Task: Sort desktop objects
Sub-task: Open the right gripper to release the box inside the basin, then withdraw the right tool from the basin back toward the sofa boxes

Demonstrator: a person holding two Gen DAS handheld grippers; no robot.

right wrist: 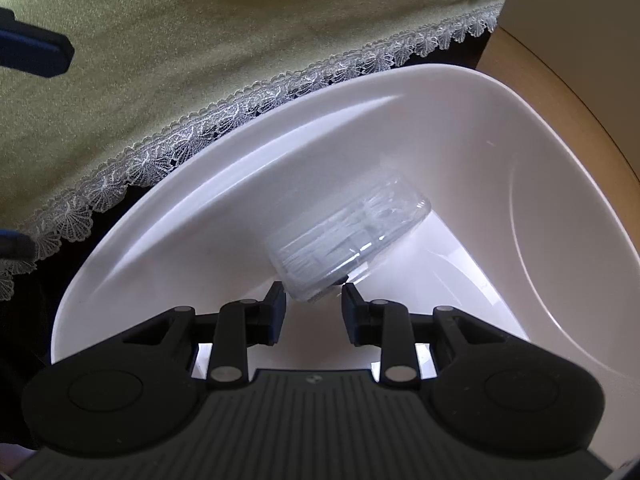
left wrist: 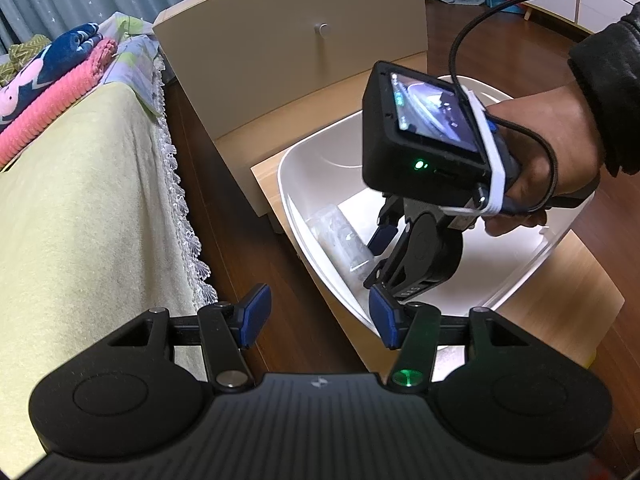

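Observation:
A clear plastic container [right wrist: 348,236] lies tilted on its side inside a white tub [right wrist: 280,120], leaning against the tub's sloped wall. My right gripper [right wrist: 314,304] is down in the tub and open, its fingertips right at the container's near edge. In the left wrist view, a hand [left wrist: 552,140] holds the right gripper [left wrist: 376,256] over the tub [left wrist: 288,184], beside the container [left wrist: 344,240]. My left gripper [left wrist: 320,312] is open and holds nothing, hovering by the tub's near rim.
A bed with a green cover [left wrist: 80,200] and lace trim [right wrist: 240,96] runs close along the tub. Folded blankets [left wrist: 60,76] lie on it. The tub sits on a low wooden stand [left wrist: 560,300]. A beige cabinet [left wrist: 300,40] stands behind, on dark wood floor.

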